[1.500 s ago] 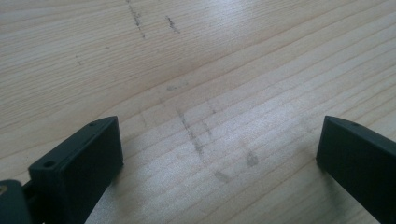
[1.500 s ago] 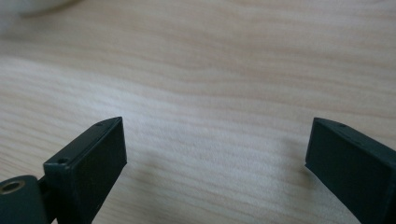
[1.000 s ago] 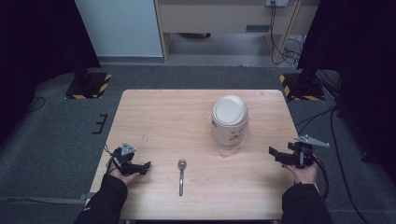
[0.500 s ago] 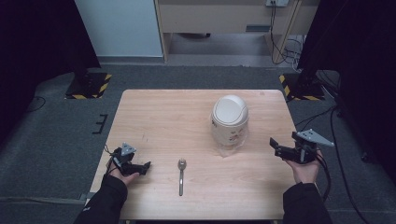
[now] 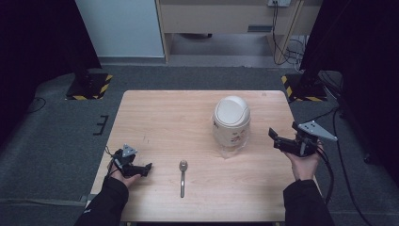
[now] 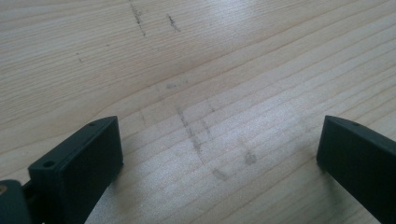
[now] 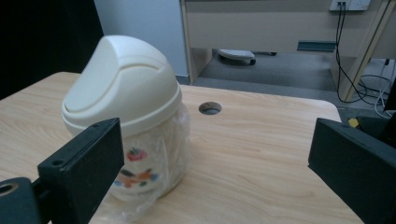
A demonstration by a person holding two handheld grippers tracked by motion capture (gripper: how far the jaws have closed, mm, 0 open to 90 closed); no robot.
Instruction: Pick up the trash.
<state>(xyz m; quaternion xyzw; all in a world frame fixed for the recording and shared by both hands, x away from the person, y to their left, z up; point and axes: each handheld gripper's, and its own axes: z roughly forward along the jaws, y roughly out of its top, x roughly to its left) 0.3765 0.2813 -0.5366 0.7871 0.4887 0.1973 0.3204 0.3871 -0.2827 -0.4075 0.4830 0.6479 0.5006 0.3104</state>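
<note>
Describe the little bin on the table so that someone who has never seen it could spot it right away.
On the wooden table, look at the right half, ahead of the right gripper. There stands a small cream bin with a domed swing lid, a plastic liner and a cartoon print. The spoon nearby lies flat and is metal.

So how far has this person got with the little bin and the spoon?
Nothing looks done yet. The spoon lies untouched on the table, and the small bin stands with its domed lid shut. In hand: the right gripper is open, held off the table beside the bin, facing it. The left gripper rests open near the spoon. Gripping anything is probably all still ahead.
</note>
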